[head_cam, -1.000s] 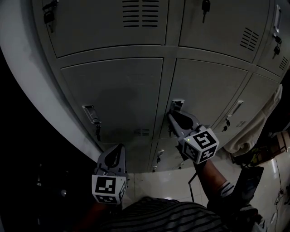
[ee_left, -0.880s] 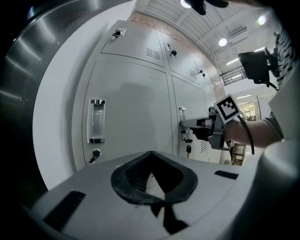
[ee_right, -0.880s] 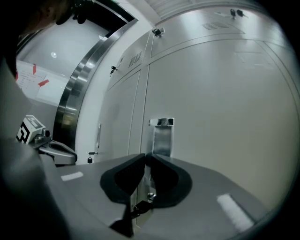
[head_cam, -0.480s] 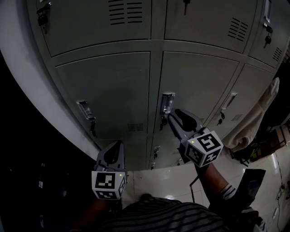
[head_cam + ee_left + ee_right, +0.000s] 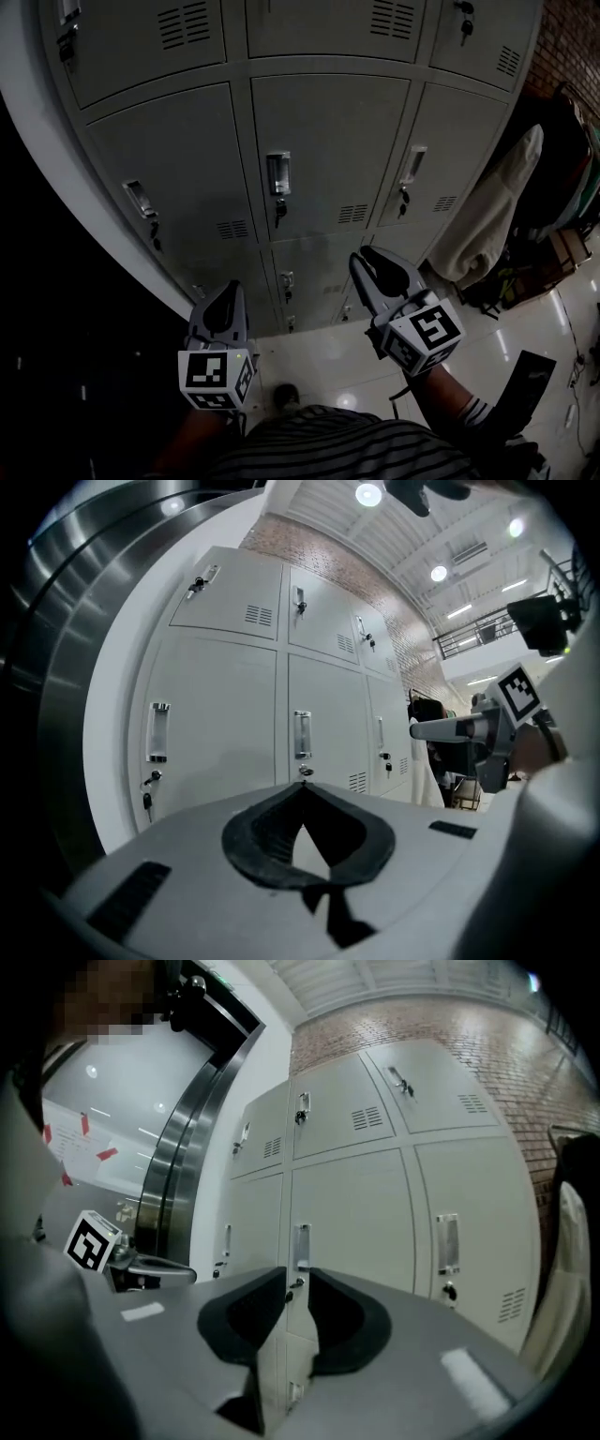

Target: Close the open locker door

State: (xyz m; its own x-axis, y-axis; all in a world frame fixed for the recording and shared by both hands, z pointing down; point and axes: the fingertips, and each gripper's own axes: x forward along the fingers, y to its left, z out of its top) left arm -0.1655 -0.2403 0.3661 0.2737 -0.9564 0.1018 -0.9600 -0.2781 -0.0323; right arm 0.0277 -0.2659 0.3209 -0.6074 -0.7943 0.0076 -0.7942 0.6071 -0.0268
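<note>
The grey locker door [image 5: 323, 150] in the middle of the bank lies flush with its neighbours, and its metal handle [image 5: 278, 174] has a key under it. My right gripper [image 5: 361, 255] hangs well short of that door, touching nothing. Its jaws are closing with a narrow gap and nothing between them. The right gripper view looks past the right gripper [image 5: 296, 1274] to the handle [image 5: 301, 1246]. My left gripper [image 5: 225, 286] is low on the left, shut and empty, away from the lockers. In the left gripper view the left gripper [image 5: 302, 785] points toward the handle [image 5: 302, 735].
A pale cloth [image 5: 497, 202] hangs at the right end of the lockers, with dark clutter on the glossy floor [image 5: 328, 361] beyond it. A curved steel column [image 5: 84, 621] stands left of the bank. A brick wall [image 5: 450, 1016] rises above the lockers.
My right gripper has come off the middle locker's handle and drawn back toward me. The head view has swung, so the lockers sit further left and away. The left gripper has hardly moved.
</note>
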